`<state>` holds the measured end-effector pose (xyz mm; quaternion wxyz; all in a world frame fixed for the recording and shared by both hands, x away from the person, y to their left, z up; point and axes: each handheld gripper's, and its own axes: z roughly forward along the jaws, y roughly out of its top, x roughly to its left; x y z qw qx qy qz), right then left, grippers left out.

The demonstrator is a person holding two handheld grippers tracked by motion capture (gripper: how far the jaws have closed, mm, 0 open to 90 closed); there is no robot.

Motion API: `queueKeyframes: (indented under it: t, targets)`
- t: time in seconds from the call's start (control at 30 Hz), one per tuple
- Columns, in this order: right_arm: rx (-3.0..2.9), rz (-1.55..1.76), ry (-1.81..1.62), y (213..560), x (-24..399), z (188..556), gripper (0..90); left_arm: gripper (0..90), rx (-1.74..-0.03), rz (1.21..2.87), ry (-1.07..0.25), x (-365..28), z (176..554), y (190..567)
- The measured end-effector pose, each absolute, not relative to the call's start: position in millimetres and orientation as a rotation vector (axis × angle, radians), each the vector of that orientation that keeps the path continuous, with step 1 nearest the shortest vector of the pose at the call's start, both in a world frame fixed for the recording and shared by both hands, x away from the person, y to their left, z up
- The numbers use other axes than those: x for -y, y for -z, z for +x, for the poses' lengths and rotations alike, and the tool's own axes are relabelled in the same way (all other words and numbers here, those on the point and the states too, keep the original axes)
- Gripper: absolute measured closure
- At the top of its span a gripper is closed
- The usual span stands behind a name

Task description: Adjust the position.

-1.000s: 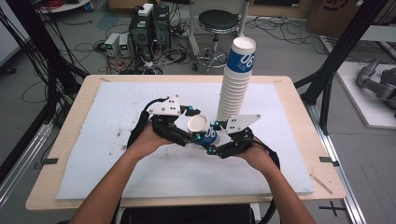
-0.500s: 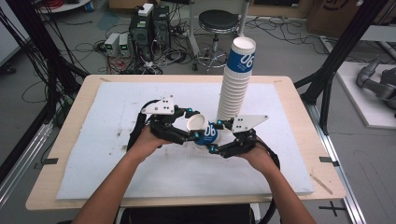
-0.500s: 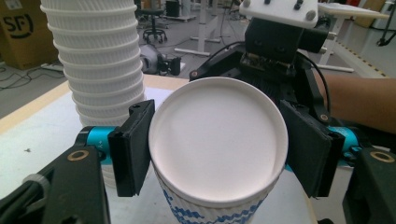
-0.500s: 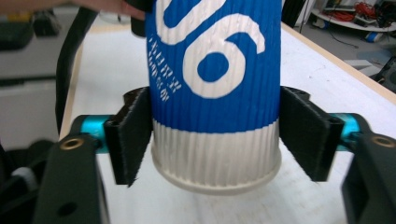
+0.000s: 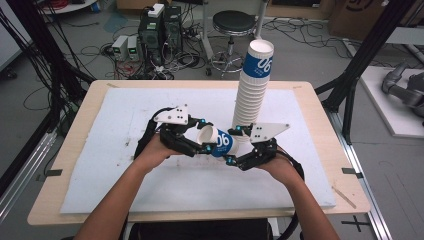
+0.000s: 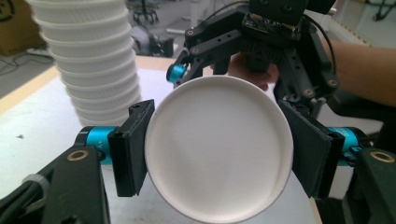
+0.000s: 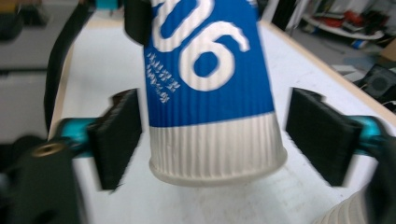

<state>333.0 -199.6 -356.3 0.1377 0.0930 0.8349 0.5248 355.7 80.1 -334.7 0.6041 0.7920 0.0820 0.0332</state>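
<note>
High view: paper cup (image 5: 218,142) w/ blue "06" band lies on side, held above white mat (image 5: 125,120) between both grippers, mouth toward L, base toward R. L gripper (image 5: 197,148) clamped on cup near rim; L gripper view: pads (image 6: 131,147) press both sides of cup's mouth. R gripper (image 5: 236,161) jaws just been opening; R gripper view: pads (image 7: 116,137) stand clear of cup base, gaps both sides, cup between them. Tall cup stack (image 5: 251,90) upright just behind R gripper
</note>
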Motion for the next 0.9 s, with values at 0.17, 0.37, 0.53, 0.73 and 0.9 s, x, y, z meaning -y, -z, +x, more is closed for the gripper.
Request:
queueKeyframes:
  t: [0.17, 0.37, 0.53, 0.73, 0.9]
  targets:
    - [-2.396, 0.351, -1.631, 360.1, 202.7, 335.7, 14.8, 30.7, -0.172, 1.744, -0.045, -81.9, 354.1, 335.9]
    - [-2.422, 0.271, -1.589, 363.7, 195.3, 334.4, 22.6, 30.3, -0.192, 1.752, 0.002, -79.3, 354.1, 338.1]
    - [-2.473, 0.217, -1.481, 362.8, 195.1, 333.8, 26.3, 21.6, -0.194, 1.851, -0.082, -75.3, 349.5, 336.2]
    - [-2.492, 0.183, -1.444, 360.4, 193.7, 331.9, 26.6, 28.9, -0.128, 1.872, -0.054, -76.0, 350.0, 334.4]
    - [-2.491, 0.195, -1.498, 360.1, 195.7, 332.3, 20.0, 30.8, -0.145, 1.799, 0.001, -80.5, 351.7, 336.6]
